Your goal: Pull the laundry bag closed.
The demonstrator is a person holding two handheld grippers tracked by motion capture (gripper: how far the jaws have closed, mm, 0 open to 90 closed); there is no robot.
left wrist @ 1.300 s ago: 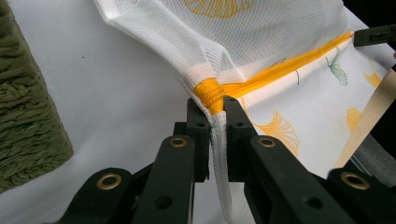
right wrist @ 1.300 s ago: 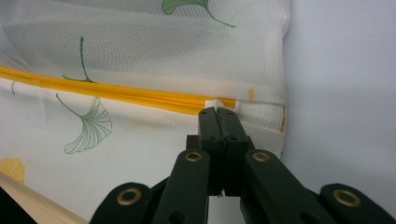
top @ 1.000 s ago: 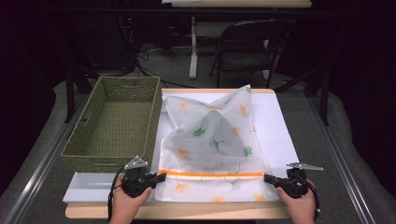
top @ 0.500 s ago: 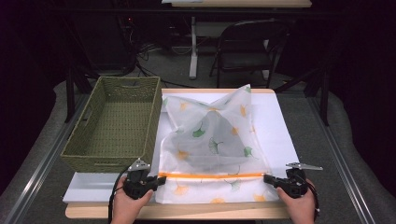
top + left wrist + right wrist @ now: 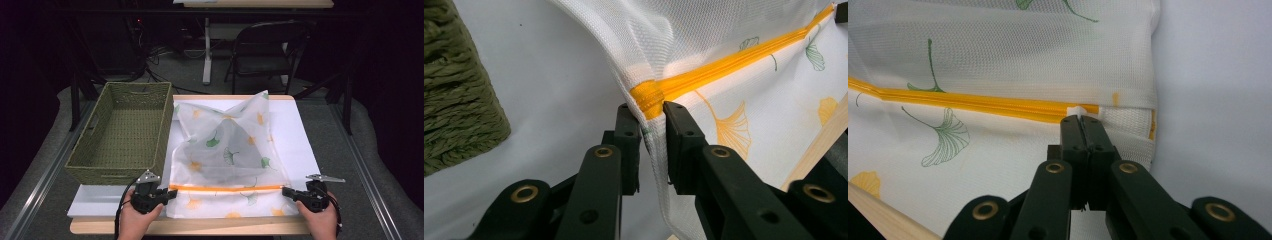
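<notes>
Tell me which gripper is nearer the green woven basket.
Left. The left gripper sits just below the basket's near corner, at the mesh bag's left zipper end. The right gripper is across the bag, at the zipper's far end.

Dark room; black folding chair (image 5: pixel 270 55) behind table; grey floor (image 5: pixel 190 75)

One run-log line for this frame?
left gripper: jaws just opening, mesh bag edge between | right gripper: shut on zipper pull | basket: empty
</notes>
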